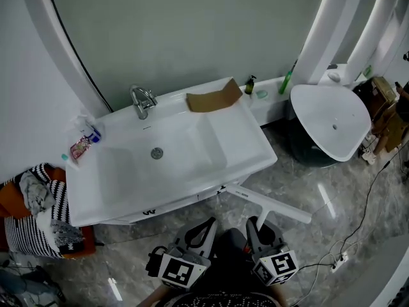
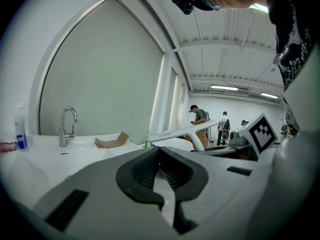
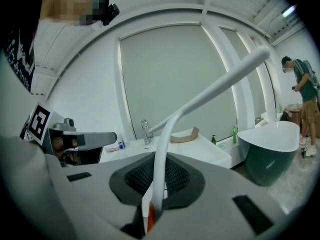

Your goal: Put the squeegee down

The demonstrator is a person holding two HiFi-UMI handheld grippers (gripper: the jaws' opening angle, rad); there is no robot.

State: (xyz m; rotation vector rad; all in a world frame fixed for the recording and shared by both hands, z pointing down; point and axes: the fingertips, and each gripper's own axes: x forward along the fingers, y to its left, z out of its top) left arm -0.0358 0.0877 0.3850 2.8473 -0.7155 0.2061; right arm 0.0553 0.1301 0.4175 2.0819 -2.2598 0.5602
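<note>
A white T-shaped squeegee [image 1: 275,205] hangs over the floor just in front of the white sink's [image 1: 246,142] front right corner. My right gripper [image 1: 254,224] is shut on its handle. In the right gripper view the handle [image 3: 161,159] runs up between the pads, and the blade slants up to the right. My left gripper [image 1: 208,227] sits beside it on the left, shut with nothing between its fingers. In the left gripper view the jaws [image 2: 159,156] meet at the tips, with the squeegee [image 2: 180,132] beyond them to the right.
On the sink are a chrome faucet [image 1: 142,101] and a piece of cardboard [image 1: 214,99]. Small bottles [image 1: 250,85] stand on the ledge behind. A white freestanding tub [image 1: 332,120] is at the right, a heap of striped cloth [image 1: 45,210] at the left, and a cable [image 1: 358,229] on the floor. People stand far off [image 2: 200,119].
</note>
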